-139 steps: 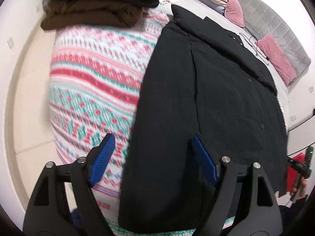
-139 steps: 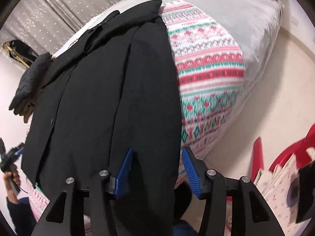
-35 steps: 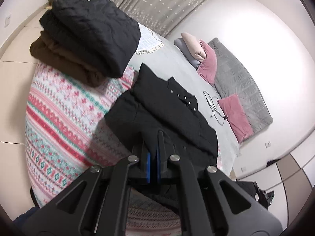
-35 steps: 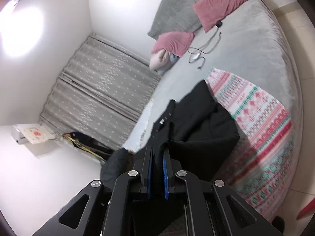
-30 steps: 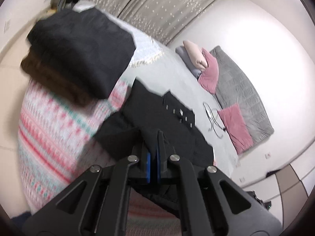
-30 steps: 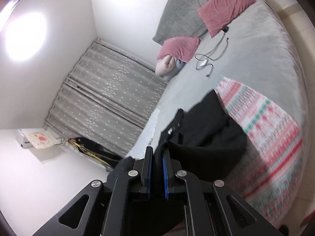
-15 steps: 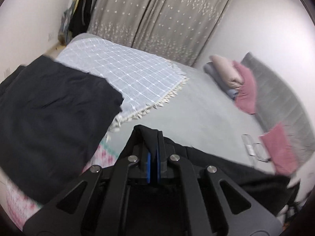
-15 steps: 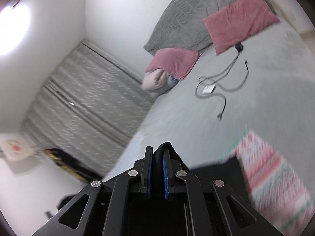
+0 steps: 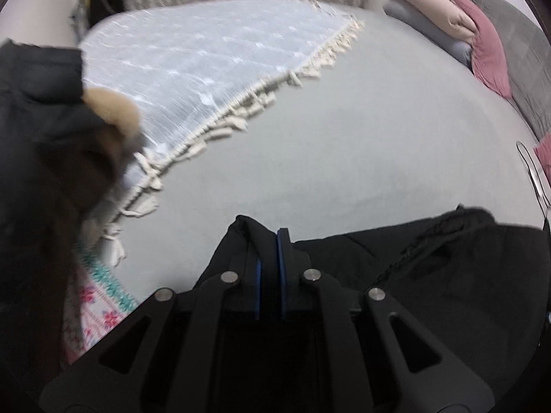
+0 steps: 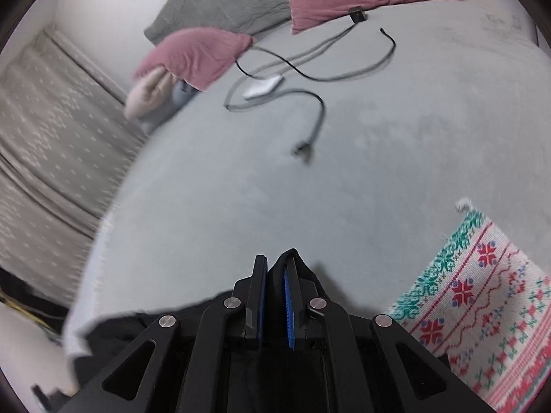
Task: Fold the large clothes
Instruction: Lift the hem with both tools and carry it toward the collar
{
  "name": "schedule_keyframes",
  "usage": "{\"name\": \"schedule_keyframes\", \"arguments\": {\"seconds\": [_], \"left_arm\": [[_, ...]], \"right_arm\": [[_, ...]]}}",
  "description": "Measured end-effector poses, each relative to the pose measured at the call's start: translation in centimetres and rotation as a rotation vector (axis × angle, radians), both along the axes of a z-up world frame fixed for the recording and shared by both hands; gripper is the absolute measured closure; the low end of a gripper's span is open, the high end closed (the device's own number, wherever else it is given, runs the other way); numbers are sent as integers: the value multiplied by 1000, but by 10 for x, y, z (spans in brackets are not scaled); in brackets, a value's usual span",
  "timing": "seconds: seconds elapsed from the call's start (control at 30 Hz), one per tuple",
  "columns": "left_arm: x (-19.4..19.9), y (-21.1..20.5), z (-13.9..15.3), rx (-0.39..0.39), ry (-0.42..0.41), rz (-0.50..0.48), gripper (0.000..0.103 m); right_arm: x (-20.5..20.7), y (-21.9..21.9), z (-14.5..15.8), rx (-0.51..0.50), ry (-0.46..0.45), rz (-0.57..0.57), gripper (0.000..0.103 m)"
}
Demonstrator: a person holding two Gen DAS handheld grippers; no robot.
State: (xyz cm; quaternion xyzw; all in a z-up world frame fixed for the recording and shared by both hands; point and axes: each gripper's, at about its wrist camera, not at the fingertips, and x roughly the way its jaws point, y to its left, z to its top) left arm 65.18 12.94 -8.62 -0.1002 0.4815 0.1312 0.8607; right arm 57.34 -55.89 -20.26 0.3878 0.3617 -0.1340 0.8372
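A black garment (image 9: 430, 275) lies on the grey bed (image 9: 344, 137), its edge carried over toward the far side. My left gripper (image 9: 268, 237) points down at the bed with a fold of the black cloth between its blue pads; its jaws are opening a little and the pads still touch the cloth. In the right wrist view my right gripper (image 10: 275, 265) is shut on another fold of the same black garment (image 10: 110, 330), low over the grey bed (image 10: 310, 189). Most of the garment is hidden under both grippers.
A fringed pale checked throw (image 9: 206, 62) and a stack of dark folded clothes (image 9: 34, 120) lie to the left. Pillows (image 9: 482, 44) line the far side. Cables with a white charger (image 10: 261, 86) lie ahead of the right gripper, a patterned blanket (image 10: 482, 292) to its right.
Both grippers, open at the garment's near edge earlier, shut on it, then swept forward and down across the bed with the black cloth. The left pads have parted slightly.
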Motion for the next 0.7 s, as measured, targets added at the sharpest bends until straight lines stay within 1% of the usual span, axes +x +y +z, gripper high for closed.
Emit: {"name": "schedule_keyframes", "arguments": {"seconds": [0.07, 0.1, 0.13, 0.17, 0.2, 0.23, 0.27, 0.3, 0.33, 0.37, 0.4, 0.43, 0.47, 0.5, 0.57, 0.6, 0.63, 0.67, 0.7], "left_arm": [[-5, 2, 9, -34, -22, -9, 92], [-5, 2, 16, -51, -27, -20, 89], [-5, 2, 22, -70, -35, -33, 85], [-5, 3, 32, -100, -54, -45, 84], [-6, 6, 41, -146, -73, -50, 80], [-8, 9, 51, -201, -94, -62, 64], [-10, 10, 59, -234, -118, -70, 54], [-18, 14, 73, -249, -178, -64, 30], [-24, 15, 84, -224, -230, -46, 16], [-30, 17, 94, -197, -285, -24, 13], [-35, 18, 99, -201, -309, -16, 12], [-39, 19, 101, -235, -325, -26, 12], [-38, 17, 97, -252, -317, -50, 12], [-39, 8, 86, -228, -258, -97, 12], [-38, -8, 66, -116, -168, -148, 11], [-38, -16, 52, -34, -116, -161, 11], [-39, -20, 38, 14, -77, -166, 12], [-42, -20, 29, 22, -49, -164, 12], [-40, -17, 14, 8, 6, -140, 12]], "right_arm": [[-4, -4, 7, 17, -35, 6, 94], [-3, -3, 12, -1, -39, 21, 94], [-2, 1, 20, -41, -38, 46, 93], [-4, 3, 26, -56, -40, 58, 92], [-7, 2, 33, -59, -57, 66, 91], [-12, 0, 40, -57, -82, 75, 85], [-13, -2, 45, -63, -87, 74, 75], [-19, -4, 53, -91, -98, 67, 67], [-27, -5, 63, -130, -120, 65, 47], [-33, -5, 71, -168, -140, 69, 32], [-36, -3, 78, -207, -158, 82, 28], [-40, -3, 83, -239, -170, 109, 24], [-42, -2, 84, -258, -167, 151, 24], [-40, -2, 81, -267, -146, 201, 24], [-32, -1, 68, -261, -73, 295, 24], [-26, 1, 59, -253, -29, 338, 24], [-23, 2, 53, -248, -5, 360, 24], [-18, 5, 46, -245, 21, 382, 24], [-14, 9, 41, -247, 36, 401, 24]]}}
